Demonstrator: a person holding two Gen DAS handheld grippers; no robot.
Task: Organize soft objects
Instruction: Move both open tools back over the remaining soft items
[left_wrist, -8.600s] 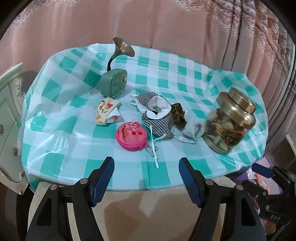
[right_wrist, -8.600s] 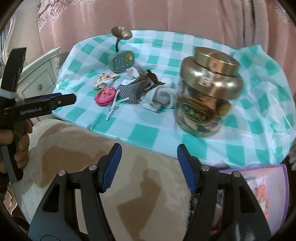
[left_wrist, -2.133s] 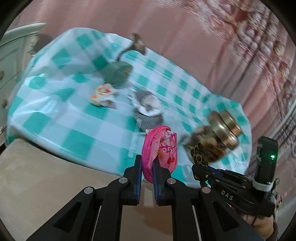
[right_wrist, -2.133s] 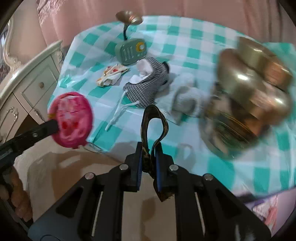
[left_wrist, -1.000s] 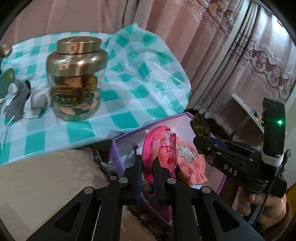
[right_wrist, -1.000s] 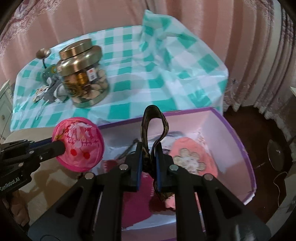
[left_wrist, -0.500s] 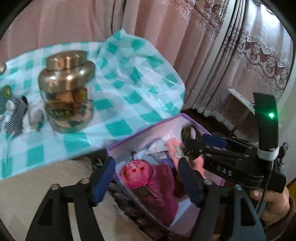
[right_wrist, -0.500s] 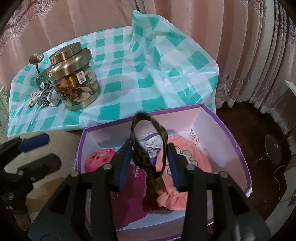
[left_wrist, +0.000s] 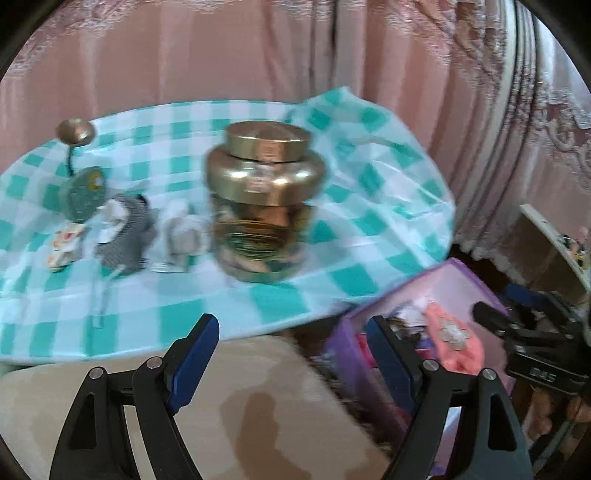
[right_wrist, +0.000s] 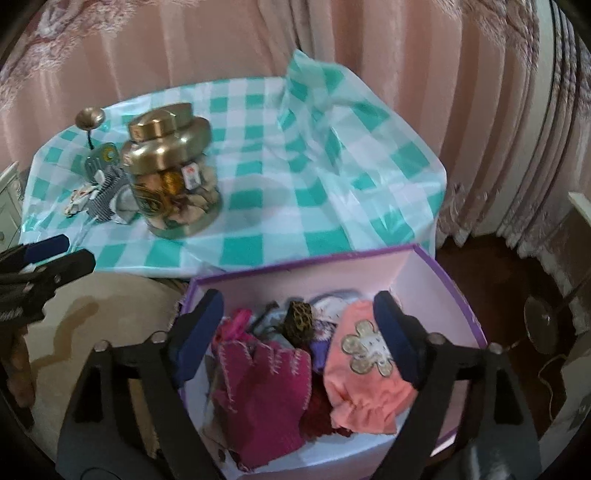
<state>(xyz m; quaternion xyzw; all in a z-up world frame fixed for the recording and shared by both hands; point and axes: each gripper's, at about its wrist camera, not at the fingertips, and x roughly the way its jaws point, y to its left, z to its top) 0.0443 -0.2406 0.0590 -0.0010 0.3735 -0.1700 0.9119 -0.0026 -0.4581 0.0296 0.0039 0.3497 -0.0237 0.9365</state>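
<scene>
Purple box (right_wrist: 454, 295) beside the table's (right_wrist: 258, 173) near right corner now holds both drops: the leopard hair tie (right_wrist: 300, 320) lies mid-pile and the pink pouch is buried or hidden. Both the left claw (left_wrist: 291, 354) and right claw (right_wrist: 299, 332) are opening, empty. Checked cloth (left_wrist: 123, 236), grey sock (left_wrist: 181, 236) and patterned rag (left_wrist: 64, 245) remain near the table's left edge.

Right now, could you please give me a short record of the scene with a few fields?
left hand-held gripper: jaws opening, nothing between them
right hand-held gripper: jaws opening, empty, above the box
purple box: holds leopard-print band, pink mitten, peach cap
table: gold-lidded jar, checked cloth, grey cloth, patterned cloth, green radio
</scene>
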